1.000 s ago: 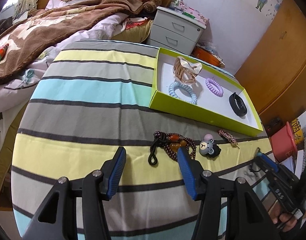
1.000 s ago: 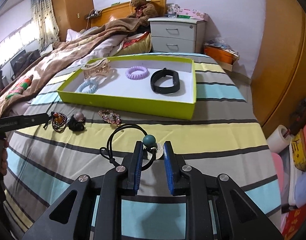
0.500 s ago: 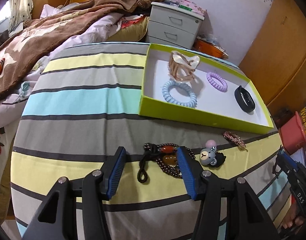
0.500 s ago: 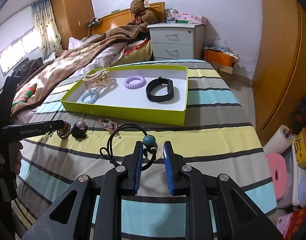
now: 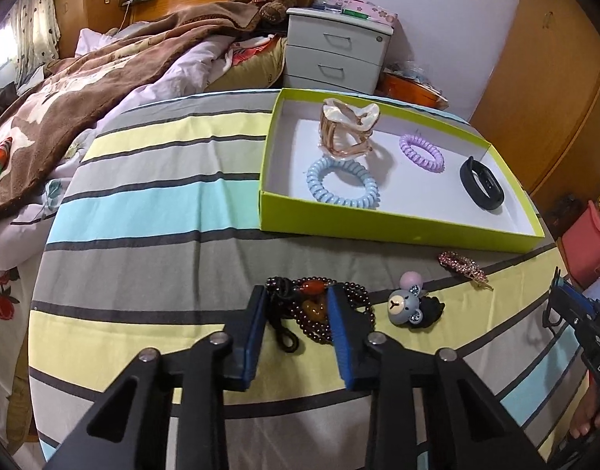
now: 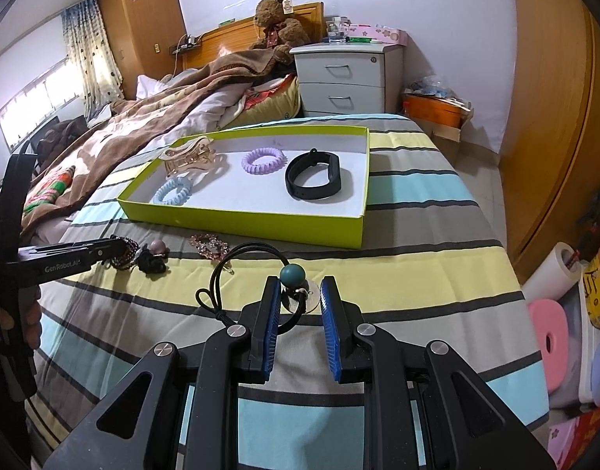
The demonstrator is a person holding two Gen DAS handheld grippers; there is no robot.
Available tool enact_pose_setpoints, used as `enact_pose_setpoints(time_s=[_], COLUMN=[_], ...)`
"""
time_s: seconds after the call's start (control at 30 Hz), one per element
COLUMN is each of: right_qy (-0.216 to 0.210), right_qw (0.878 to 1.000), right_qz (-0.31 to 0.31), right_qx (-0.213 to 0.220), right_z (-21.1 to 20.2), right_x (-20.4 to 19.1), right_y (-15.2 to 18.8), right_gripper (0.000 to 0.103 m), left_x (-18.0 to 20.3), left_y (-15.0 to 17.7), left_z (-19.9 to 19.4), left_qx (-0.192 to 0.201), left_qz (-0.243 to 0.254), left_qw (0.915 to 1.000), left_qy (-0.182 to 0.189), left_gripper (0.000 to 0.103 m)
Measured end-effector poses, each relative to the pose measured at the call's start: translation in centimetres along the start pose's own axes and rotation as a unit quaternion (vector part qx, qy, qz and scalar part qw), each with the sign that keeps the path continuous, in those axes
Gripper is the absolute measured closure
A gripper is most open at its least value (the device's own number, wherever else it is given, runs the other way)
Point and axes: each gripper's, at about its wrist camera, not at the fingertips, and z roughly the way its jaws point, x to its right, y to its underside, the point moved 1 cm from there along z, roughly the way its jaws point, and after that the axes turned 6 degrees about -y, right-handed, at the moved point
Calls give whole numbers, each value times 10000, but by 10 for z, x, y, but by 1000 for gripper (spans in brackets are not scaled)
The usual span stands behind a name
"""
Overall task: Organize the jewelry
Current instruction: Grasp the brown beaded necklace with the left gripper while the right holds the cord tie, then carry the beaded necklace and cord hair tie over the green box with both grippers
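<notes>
A lime box [image 5: 394, 225] [image 6: 237, 217] on the striped cloth holds a gold claw clip [image 5: 349, 129], a blue coil tie [image 5: 341, 182], a purple coil tie [image 5: 421, 152] and a black band [image 5: 482, 182] [image 6: 313, 176]. My left gripper [image 5: 296, 301] straddles a dark bead bracelet with amber beads [image 5: 313, 307], jaws partly closed around it, not pinching. My right gripper [image 6: 300, 291] has its jaws on either side of a cord necklace with a teal bead [image 6: 292, 274], narrowly apart, with a gap on each side of it.
A bear hair tie [image 5: 407, 305] and a pink rhinestone clip [image 5: 460, 266] [image 6: 210, 243] lie in front of the box. A bed with a brown blanket [image 5: 84, 90] is at left, a white nightstand [image 5: 335, 55] behind, and wooden wardrobe [image 6: 554, 117] at right.
My left gripper moved forward over the bead bracelet and narrowed its jaws around it. My right gripper stayed at the cord necklace and rose slightly.
</notes>
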Motion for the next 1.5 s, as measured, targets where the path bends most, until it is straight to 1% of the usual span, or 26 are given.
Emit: enact_pose_setpoints(time_s=[0.1, 0.17, 0.43, 0.67, 0.97, 1.3, 1.5], right_qy=[-11, -16, -38, -45, -19, 0, -34], right_qw=[10000, 10000, 10000, 9999, 9995, 9983, 9976], right_qz=[7, 8, -12, -54, -101, -186, -196], right_qx=[15, 17, 59, 134, 296, 558, 659], right_z=[0, 0, -1, -7, -19, -34, -34], right_x=[1, 1, 0, -5, -8, -10, -8], right_y=[0, -1, -2, -2, -11, -35, -52], right_gripper=[81, 81, 81, 81, 81, 82, 81], left_x=[2, 3, 4, 2, 2, 12, 23], left_y=[0, 0, 3, 1, -3, -19, -30], left_z=[-1, -3, -12, -30, -54, -77, -85], left_qx=[3, 45, 121, 327, 580, 869, 1006], left_qz=[-9, -11, -72, -87, -59, 51, 175], left_qw=[10000, 10000, 9999, 9994, 9983, 9960, 9943], left_qy=[36, 0, 8, 7, 87, 211, 305], left_gripper=[79, 88, 88, 88, 88, 88, 88])
